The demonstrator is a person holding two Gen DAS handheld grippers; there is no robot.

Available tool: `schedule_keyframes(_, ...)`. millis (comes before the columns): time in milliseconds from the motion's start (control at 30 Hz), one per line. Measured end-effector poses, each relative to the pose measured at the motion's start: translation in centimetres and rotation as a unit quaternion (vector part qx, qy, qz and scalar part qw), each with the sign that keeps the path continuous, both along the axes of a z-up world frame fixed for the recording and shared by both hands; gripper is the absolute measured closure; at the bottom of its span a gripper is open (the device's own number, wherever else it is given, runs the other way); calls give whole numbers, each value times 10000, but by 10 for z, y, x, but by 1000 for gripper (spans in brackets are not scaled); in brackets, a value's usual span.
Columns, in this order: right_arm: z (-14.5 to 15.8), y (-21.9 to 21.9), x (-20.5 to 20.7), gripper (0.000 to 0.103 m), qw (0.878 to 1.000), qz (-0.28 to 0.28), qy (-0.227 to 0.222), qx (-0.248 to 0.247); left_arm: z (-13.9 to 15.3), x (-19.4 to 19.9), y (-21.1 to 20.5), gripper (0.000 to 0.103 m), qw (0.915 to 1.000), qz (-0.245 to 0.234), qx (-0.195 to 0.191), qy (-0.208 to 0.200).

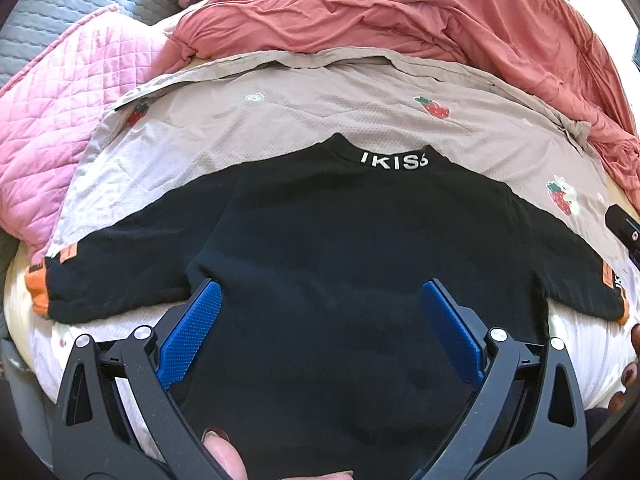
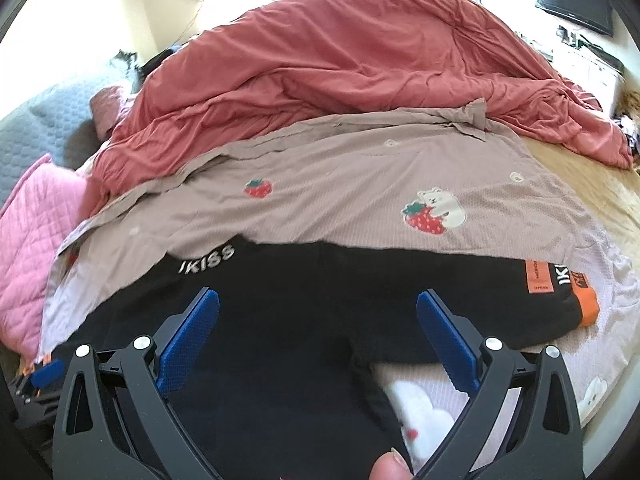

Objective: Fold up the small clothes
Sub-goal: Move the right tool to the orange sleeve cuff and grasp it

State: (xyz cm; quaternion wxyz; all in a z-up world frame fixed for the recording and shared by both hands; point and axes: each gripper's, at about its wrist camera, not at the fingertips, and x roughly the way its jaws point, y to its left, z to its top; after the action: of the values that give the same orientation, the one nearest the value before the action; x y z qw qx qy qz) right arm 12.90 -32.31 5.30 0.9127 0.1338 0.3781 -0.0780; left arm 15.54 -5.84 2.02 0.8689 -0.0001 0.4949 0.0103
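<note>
The black top (image 1: 340, 240) lies spread flat, sleeves out, on a beige strawberry sheet (image 1: 320, 120) over the bed. It looks soft, light and limp, likely to sag and crease when lifted, so a pinch at a sleeve cuff (image 2: 576, 296) or hem corner seems best. The left hand-held gripper (image 1: 320, 300) and right hand-held gripper (image 2: 318, 312) hover over it, both spread wide and holding nothing. A red duvet (image 2: 360, 60) is heaped beyond.

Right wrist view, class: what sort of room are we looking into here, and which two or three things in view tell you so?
Most likely a bedroom. A black top lies spread on a bed's strawberry-print sheet, with a rumpled red duvet heaped behind it and a pink quilted cover to one side.
</note>
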Motion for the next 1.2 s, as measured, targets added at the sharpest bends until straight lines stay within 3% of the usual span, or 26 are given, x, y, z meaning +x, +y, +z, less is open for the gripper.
schedule_keyframes(167,-14,-28,11,4,9984,-309,126,445,-7,17,-11,9,9999,6,113,-35)
schedule_keyframes(567,-48,-122,5,4,9893,-1401,371,-173,-47,43,-46,9,9994,-217,85,263)
schedule_keyframes(667,-53,-146,0,4,9833,-1720,424,-420,-55,44,-52,9,9992,-243,82,299)
schedule_keyframes(900,-64,-213,-21,4,9632,-2581,692,-284,-69,44,-56,9,9989,-302,142,343)
schedule_keyframes(1200,-86,-270,-50,4,9342,-3399,1040,292,-85,49,-73,9,9978,-542,225,318)
